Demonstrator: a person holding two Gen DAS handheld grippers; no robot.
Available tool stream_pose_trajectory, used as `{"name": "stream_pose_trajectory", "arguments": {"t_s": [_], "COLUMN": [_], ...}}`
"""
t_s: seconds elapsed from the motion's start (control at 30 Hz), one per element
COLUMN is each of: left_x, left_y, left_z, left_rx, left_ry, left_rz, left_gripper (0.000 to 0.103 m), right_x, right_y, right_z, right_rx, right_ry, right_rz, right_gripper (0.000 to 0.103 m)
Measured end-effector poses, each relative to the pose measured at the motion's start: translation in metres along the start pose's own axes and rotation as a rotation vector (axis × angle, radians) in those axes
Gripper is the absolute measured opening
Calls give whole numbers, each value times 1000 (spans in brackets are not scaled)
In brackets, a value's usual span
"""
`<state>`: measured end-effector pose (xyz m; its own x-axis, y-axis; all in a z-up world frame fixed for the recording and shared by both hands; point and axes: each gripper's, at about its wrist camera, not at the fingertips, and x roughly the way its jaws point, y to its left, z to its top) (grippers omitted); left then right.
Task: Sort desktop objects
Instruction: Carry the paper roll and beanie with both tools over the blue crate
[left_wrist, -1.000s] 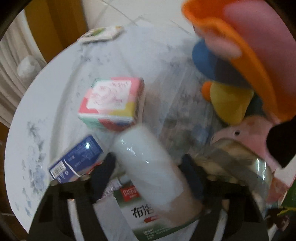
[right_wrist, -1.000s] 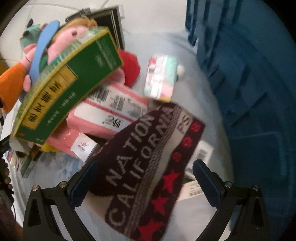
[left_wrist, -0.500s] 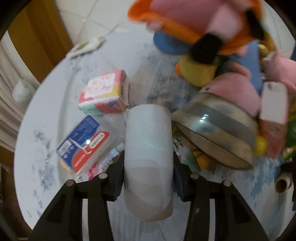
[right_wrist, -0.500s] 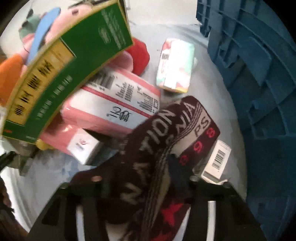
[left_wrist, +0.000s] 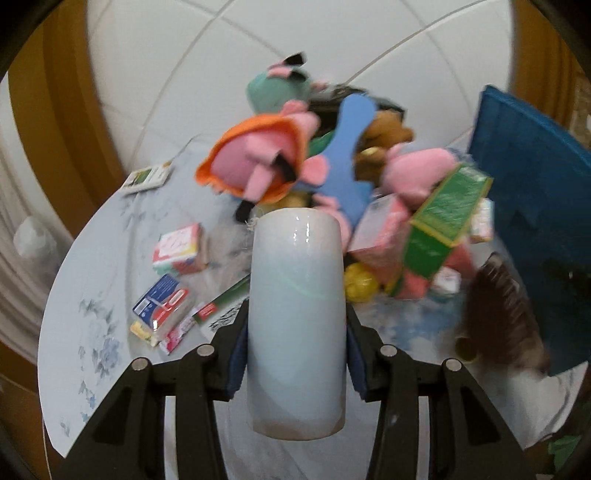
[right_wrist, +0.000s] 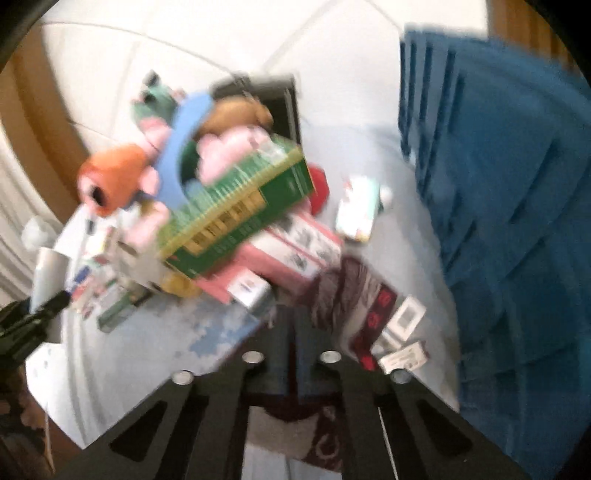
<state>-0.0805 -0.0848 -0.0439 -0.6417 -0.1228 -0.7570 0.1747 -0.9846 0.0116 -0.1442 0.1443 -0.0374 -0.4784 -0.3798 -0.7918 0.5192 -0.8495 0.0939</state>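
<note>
Both hands have come up off the table since a second ago: the white cylindrical cup (left_wrist: 297, 317), then low among the clutter, now sits high above it, and the dark maroon knitted cloth with red stars and pale lettering (right_wrist: 351, 299), which lay flat between wide-open fingers, is now pinched and pulled up from the tabletop.

The left gripper (left_wrist: 295, 354) is clamped on the cup, a blue pad pressed to each side of it, with the cup's closed end pointing away from the camera. The right gripper (right_wrist: 291, 343) has its fingers drawn together on a fold of the cloth; the rest of the cloth trails to the right, over some small white barcode tags (right_wrist: 404, 325) on the table.

Beneath both lies the round white table with a faint blue flower pattern (left_wrist: 92, 295). On its left part are a small pink-and-white carton (left_wrist: 179, 251) and a blue-and-red flat packet (left_wrist: 160, 302), close together. In the middle rises a heap: a green and yellow cardboard box (left_wrist: 445, 221) tilted on pink boxes (right_wrist: 291, 254), and beyond them soft toys, among them an orange and pink plush (left_wrist: 258, 162). A big blue plastic crate (right_wrist: 498, 203) stands at the right edge of the table. The right wrist view is blurred.
</note>
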Motion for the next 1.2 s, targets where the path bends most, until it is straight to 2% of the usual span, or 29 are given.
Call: {"name": "stream_pose_trajectory", "arguments": {"t_s": [0.1, 0.17, 0.23, 0.27, 0.47, 0.6, 0.7, 0.73, 0.77, 0.8, 0.83, 0.9, 1.0, 1.2], "left_x": [-14, -11, -3, 2, 38, 60, 66, 65, 63, 61, 59, 50, 32, -12], "left_y": [-15, -18, -17, -17, -19, -21, -26, -28, -30, -32, -35, -38, -42, -52], "left_z": [-5, -12, -22, -28, -51, -60, -63, -63, -64, -63, -62, -59, -50, -25], "left_rx": [11, 7, -1, -7, -19, -17, -8, -4, 3, 10, 16, 25, 36, 50], "left_ry": [0, 24, 53, 69, 142, 182, 195, 194, 192, 188, 184, 168, 117, -5], "left_rz": [-9, -11, -16, -15, -4, 0, -8, -14, -19, -24, -30, -45, -55, -69], "left_gripper": [45, 45, 45, 45, 45, 45, 45, 45, 45, 45, 45, 45, 45, 45], "right_x": [-24, -26, -15, -11, 41, 70, 95, 103, 105, 106, 105, 96, 71, -2], "right_y": [13, 12, 5, 2, -1, -1, 3, 5, 8, 12, 18, 26, 35, 44], "right_z": [2, -3, -16, -23, -57, -68, -74, -76, -76, -77, -77, -75, -68, -40], "right_rx": [-24, -13, 10, 19, 17, 46, 39, 33, 23, 3, -18, -50, -78, -113], "right_ry": [-28, 7, 66, 94, 209, 257, 293, 297, 295, 292, 287, 269, 227, 63], "right_rz": [-14, -24, -39, -43, 15, -8, -29, -18, -15, -3, -8, -2, 32, 100], "right_gripper": [3, 19, 103, 97, 98, 103, 101, 96, 79, 46, 30, 22, 21, 21]}}
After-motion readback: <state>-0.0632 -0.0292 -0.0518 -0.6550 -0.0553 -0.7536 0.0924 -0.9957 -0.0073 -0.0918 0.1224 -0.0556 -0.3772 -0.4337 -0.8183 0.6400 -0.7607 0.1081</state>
